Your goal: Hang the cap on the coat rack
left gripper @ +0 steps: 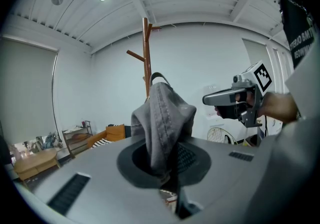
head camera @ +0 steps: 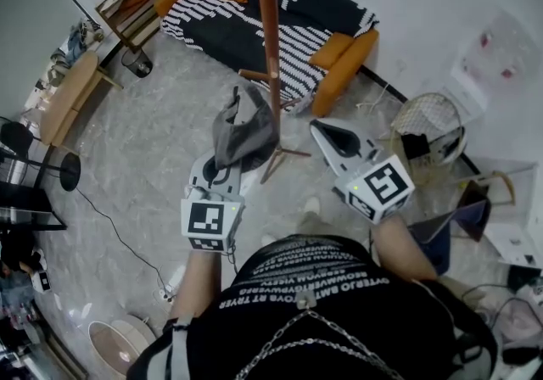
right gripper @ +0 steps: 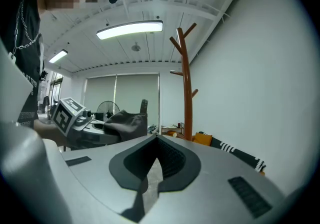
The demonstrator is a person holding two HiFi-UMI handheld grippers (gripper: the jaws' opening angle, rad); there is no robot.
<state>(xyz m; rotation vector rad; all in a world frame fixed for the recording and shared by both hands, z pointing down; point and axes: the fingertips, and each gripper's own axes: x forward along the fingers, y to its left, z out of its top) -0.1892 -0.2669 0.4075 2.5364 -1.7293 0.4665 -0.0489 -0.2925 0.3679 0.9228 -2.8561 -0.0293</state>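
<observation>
A grey cap stands crumpled up out of my left gripper, which is shut on its fabric. In the left gripper view the cap rises from the closed jaws of the left gripper and hides the lower part of the brown wooden coat rack behind it. The rack's pole stands just beyond the cap. My right gripper hovers to the right of the pole, shut and empty. The right gripper view shows the right gripper, the rack ahead and the cap at the left.
The rack's feet spread on the marbled floor. Behind it is a striped sofa with orange cushions. A round wire basket sits at the right, a wooden shelf and a black stool at the left.
</observation>
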